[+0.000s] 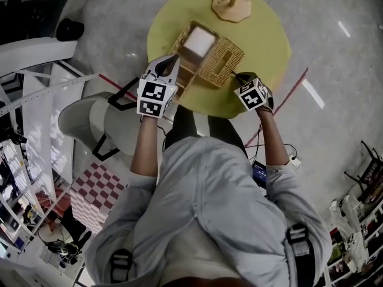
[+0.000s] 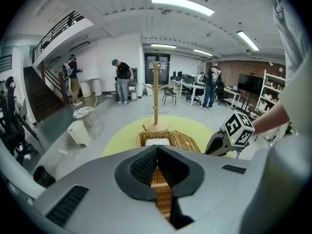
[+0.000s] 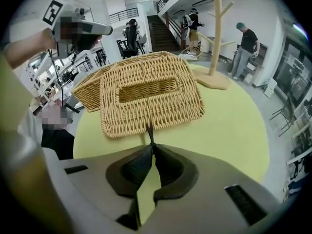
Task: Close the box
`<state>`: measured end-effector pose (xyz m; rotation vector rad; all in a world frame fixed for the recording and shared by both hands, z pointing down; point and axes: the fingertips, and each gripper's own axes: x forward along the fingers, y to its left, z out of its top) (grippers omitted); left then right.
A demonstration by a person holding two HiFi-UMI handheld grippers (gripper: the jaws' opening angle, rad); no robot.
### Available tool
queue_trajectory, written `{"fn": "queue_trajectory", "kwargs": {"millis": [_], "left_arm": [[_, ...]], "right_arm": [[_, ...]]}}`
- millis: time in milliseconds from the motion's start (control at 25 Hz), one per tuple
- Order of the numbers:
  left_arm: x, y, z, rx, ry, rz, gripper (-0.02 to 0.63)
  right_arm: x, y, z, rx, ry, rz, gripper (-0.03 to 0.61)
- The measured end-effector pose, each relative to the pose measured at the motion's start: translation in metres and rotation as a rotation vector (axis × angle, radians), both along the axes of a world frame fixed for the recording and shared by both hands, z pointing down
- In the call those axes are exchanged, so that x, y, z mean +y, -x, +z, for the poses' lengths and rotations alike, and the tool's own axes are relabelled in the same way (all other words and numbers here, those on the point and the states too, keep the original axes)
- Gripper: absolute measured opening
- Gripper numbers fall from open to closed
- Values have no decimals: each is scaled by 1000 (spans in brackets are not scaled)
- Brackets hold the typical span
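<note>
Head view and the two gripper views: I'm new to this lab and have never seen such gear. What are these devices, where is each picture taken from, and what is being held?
There is no robot here. A person holds a two-jaw gripper in each hand. The head view comes from a camera on the person's head, looking steeply down. The other two come from cameras riding on each gripper, looking along its jaws.

On the round yellow table stand a wicker box with something white inside, its slotted lid open to one side, and a wooden stand.

The left gripper is shut on the wicker box's wall. The right gripper has its jaws together, apparently pinching a thin dark strap at the lid's edge.
</note>
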<state>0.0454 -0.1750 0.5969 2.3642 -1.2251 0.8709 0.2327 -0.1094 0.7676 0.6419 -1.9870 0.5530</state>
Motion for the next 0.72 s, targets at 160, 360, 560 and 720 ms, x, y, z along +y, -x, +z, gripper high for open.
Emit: {"fn": "queue_trajectory", "kwargs": {"millis": [160, 360, 560, 720], "left_arm": [[8, 11, -2, -2, -4, -36, 29], [7, 26, -10, 16, -23, -49, 29], [4, 38, -17, 37, -39, -24, 29], [-4, 44, -29, 67, -61, 14, 29]], "right_arm": [[4, 4, -1, -34, 44, 16, 35], [4, 8, -17, -132, 84, 135, 34], [0, 15, -43, -152, 45, 194, 34], [-4, 21, -71, -153, 9, 239, 34]]}}
